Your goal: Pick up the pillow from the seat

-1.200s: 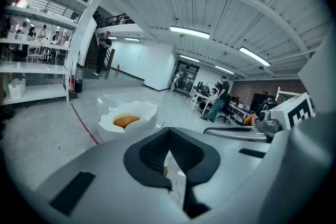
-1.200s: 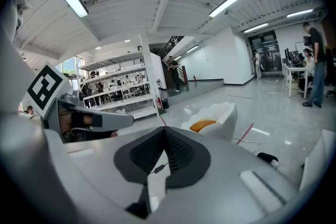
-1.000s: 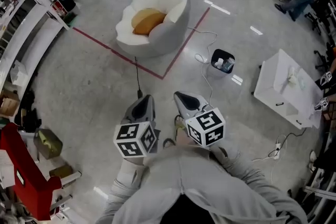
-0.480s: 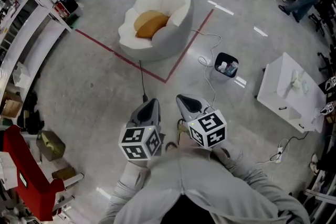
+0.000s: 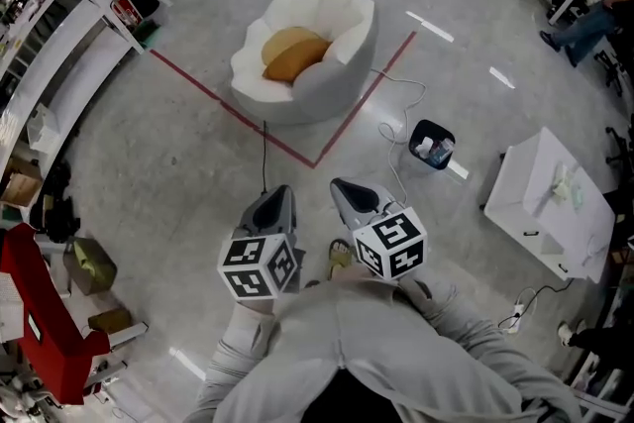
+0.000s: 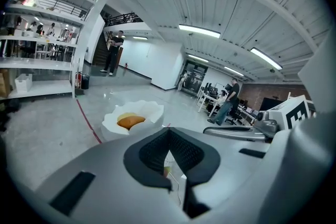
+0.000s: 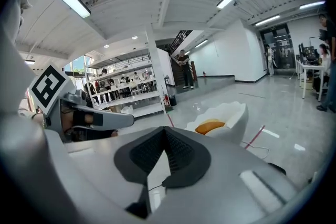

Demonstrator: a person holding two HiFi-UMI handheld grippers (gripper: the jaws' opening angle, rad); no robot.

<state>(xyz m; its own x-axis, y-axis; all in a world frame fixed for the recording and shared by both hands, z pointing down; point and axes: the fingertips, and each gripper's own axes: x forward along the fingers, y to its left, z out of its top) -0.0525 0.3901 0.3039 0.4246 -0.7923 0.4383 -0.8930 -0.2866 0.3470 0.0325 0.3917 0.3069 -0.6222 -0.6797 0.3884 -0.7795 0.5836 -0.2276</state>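
Observation:
The orange pillow (image 5: 293, 55) lies in the hollow of a white scalloped seat (image 5: 337, 64) on the floor, well ahead of both grippers. It also shows in the left gripper view as the pillow (image 6: 130, 121) in the seat (image 6: 144, 109), and in the right gripper view as the pillow (image 7: 210, 126) in the seat (image 7: 232, 114). My left gripper (image 5: 278, 197) and right gripper (image 5: 348, 188) are held side by side close to my body, pointing towards the seat. Both are shut and hold nothing.
Red tape lines (image 5: 213, 94) on the floor frame the seat. A cable (image 5: 396, 114) runs past a black bin (image 5: 430, 143) at the right. A white table (image 5: 550, 198) stands farther right, shelving (image 5: 50, 45) and boxes at the left. People sit at desks (image 5: 584, 5) at the far right.
The seat and the floor markings have slid slightly down and right in the head view as I come a little nearer. Both grippers keep their pose.

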